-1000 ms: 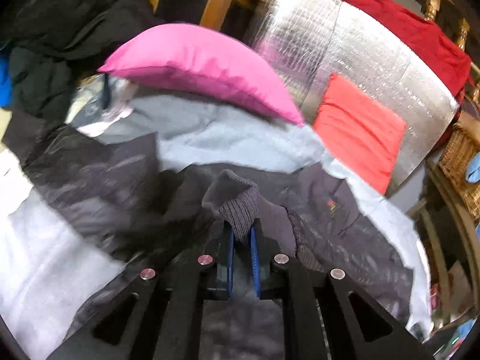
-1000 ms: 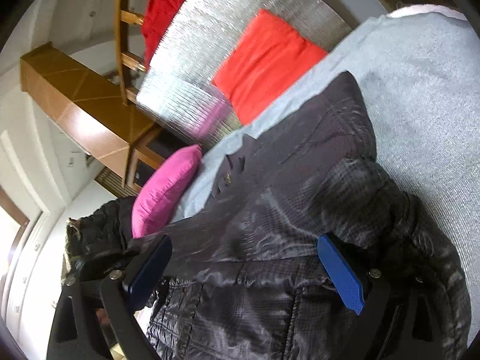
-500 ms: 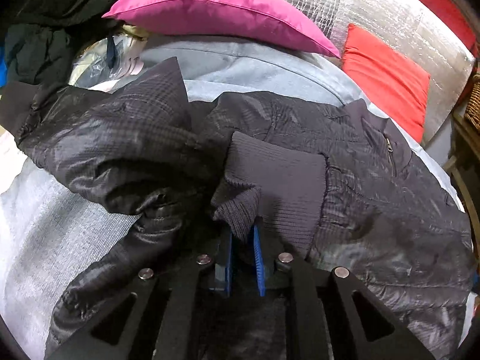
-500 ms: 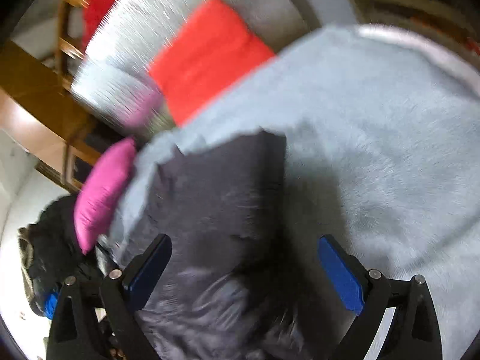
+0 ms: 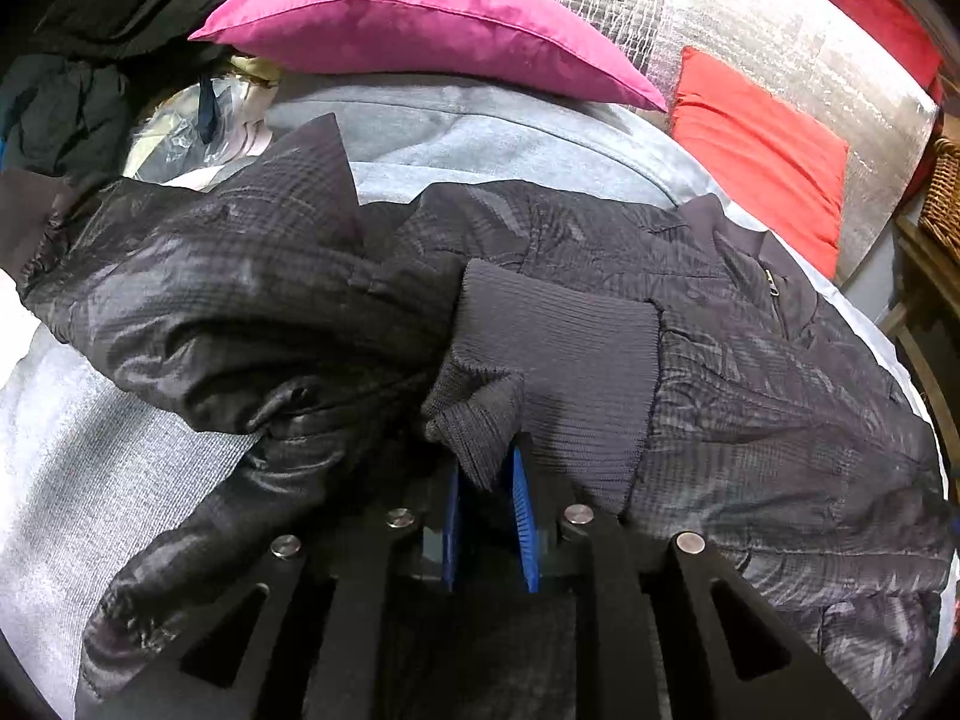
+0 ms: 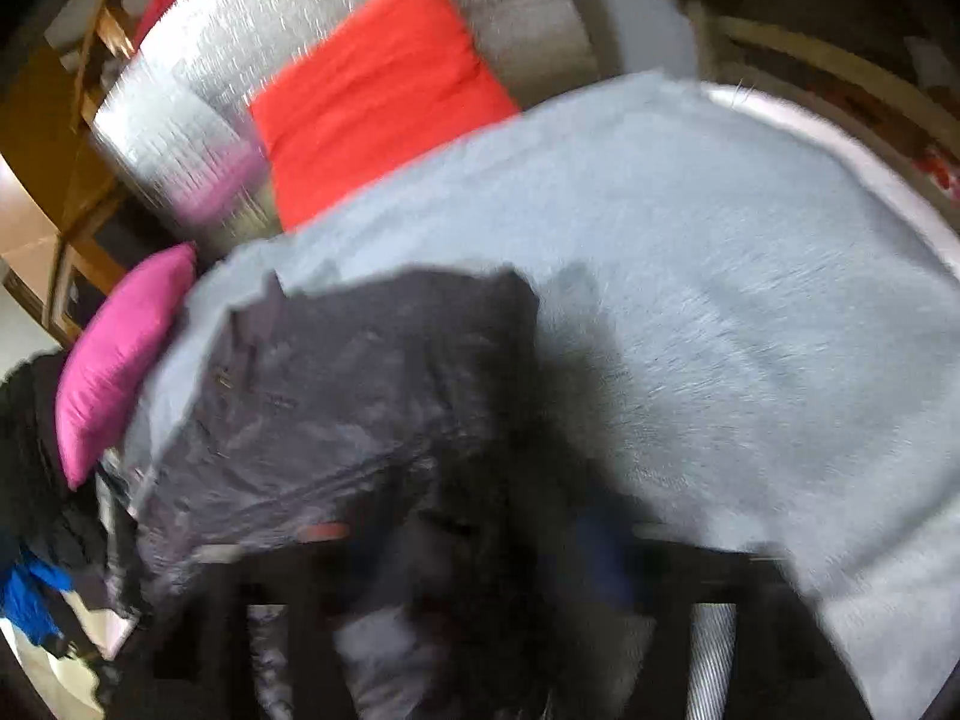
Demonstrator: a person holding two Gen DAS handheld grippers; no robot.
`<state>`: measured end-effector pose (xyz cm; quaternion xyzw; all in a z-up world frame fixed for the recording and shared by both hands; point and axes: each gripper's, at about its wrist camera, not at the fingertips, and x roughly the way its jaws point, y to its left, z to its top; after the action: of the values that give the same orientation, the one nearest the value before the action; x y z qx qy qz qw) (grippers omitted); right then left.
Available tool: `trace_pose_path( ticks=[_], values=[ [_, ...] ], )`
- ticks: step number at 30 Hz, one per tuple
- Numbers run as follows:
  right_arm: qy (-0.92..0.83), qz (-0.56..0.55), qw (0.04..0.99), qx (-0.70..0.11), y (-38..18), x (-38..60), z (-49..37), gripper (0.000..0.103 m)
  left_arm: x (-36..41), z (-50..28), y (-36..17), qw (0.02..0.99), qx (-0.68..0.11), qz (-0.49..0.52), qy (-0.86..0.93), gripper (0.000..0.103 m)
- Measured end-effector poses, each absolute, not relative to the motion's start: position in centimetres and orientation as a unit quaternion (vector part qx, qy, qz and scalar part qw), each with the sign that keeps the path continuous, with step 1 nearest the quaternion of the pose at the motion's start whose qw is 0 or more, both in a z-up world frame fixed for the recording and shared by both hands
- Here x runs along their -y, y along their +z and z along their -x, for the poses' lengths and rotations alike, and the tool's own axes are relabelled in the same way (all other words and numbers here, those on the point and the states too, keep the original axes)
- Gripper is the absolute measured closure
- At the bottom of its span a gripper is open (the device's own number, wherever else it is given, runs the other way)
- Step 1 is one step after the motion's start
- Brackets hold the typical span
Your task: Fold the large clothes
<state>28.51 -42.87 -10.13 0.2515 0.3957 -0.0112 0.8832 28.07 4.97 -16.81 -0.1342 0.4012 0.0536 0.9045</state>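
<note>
A black quilted jacket (image 5: 750, 396) lies spread on the grey bed cover (image 5: 72, 480). One sleeve is folded across it, and the ribbed cuff (image 5: 558, 372) rests on the jacket's body. My left gripper (image 5: 486, 468) is low over the jacket. Its jaws are opening, and the cuff's corner sits between the blue pads, touching both. The right wrist view is blurred. There the jacket (image 6: 360, 396) fills the lower left, and my right gripper (image 6: 468, 564) is a dark smear above its near edge. Its jaws are closing but stand well apart, with dark fabric between them.
A pink pillow (image 5: 420, 18) and a red cushion (image 5: 762, 144) lean on a silver foil panel (image 5: 750, 18) at the bed's far end. Dark clothes (image 5: 72, 108) are heaped at far left, and a wicker basket (image 5: 942, 192) stands at the right. Bare grey cover (image 6: 750, 330) stretches right of the jacket.
My left gripper came down with the cuff and laid the sleeve across the jacket; its pads have parted slightly. The right view swung over the jacket's edge and bare cover, and its jaws narrowed.
</note>
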Motion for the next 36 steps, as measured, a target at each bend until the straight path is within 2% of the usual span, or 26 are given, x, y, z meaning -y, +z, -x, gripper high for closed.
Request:
trace_pose_path(
  ticks=[3,6,7,9,10,11,14,17,18,19,20,24,28,30,31,33,34,36],
  values=[
    [0.011,-0.223,0.881,-0.418,-9.6,41.1,-26.7,0.026,-5.0,-28.1,-16.8,0.905,-0.401,0.131,0.055,0.084],
    [0.017,-0.185,0.866,-0.465,-11.9,40.0,-26.3,0.026,-5.0,-28.1,-16.8,0.905,-0.4,0.132,0.054,0.084],
    [0.031,-0.186,0.853,-0.486,-13.3,39.8,-26.5,0.036,-5.0,-28.1,-16.8,0.905,-0.4,0.132,0.054,0.084],
    [0.046,-0.182,0.854,-0.485,-13.1,39.6,-25.9,0.067,-5.1,-28.0,-16.8,0.905,-0.4,0.136,0.051,0.084],
    [0.045,-0.157,0.871,-0.462,-11.4,39.1,-25.3,0.074,-5.2,-28.0,-16.8,0.905,-0.4,0.135,0.051,0.083],
    [0.043,-0.144,0.881,-0.448,-10.4,38.8,-24.9,0.074,-5.1,-28.0,-16.8,0.906,-0.4,0.133,0.051,0.082],
    [0.02,-0.137,0.87,-0.474,-12.5,39.8,-25.2,0.075,-4.6,-28.1,-16.8,0.907,-0.4,0.122,0.045,0.074],
    [0.014,-0.152,0.873,-0.463,-13.8,40.6,-24.6,0.066,-4.7,-28.2,-16.9,0.906,-0.402,0.125,0.043,0.074],
    [0.003,-0.158,0.873,-0.461,-13.4,40.9,-24.4,0.058,-4.7,-28.2,-16.9,0.906,-0.402,0.124,0.044,0.074],
    [-0.005,-0.155,0.875,-0.458,-13.1,41.2,-24.1,0.044,-4.7,-28.2,-16.9,0.907,-0.401,0.122,0.044,0.074],
    [-0.018,-0.149,0.877,-0.456,-12.4,41.5,-23.8,0.041,-4.6,-28.2,-16.9,0.907,-0.401,0.12,0.045,0.074],
    [-0.046,-0.132,0.906,-0.399,-8.3,40.7,-22.2,0.041,-4.6,-28.2,-16.9,0.907,-0.401,0.12,0.045,0.075],
    [0.027,-0.137,0.924,-0.355,-5.7,36.7,-21.7,0.041,-4.7,-28.2,-16.9,0.907,-0.401,0.123,0.043,0.075],
    [0.06,-0.133,0.918,-0.37,-6.8,35.6,-21.9,0.037,-4.8,-28.2,-16.9,0.907,-0.401,0.124,0.042,0.075],
    [0.055,-0.122,0.903,-0.409,-9.3,35.1,-23.0,0.036,-4.8,-28.2,-16.9,0.907,-0.401,0.124,0.041,0.075],
    [0.031,-0.127,0.879,-0.458,-13.0,35.9,-24.1,0.037,-4.6,-28.3,-16.8,0.906,-0.404,0.122,0.035,0.07],
    [0.021,-0.113,0.895,-0.432,-12.4,35.7,-23.7,0.037,-4.6,-28.4,-16.7,0.906,-0.405,0.121,0.035,0.068],
    [0.029,-0.122,0.891,-0.435,-10.6,35.0,-23.6,0.037,-4.9,-28.3,-15.9,0.901,-0.417,0.117,0.027,0.056]
  ],
)
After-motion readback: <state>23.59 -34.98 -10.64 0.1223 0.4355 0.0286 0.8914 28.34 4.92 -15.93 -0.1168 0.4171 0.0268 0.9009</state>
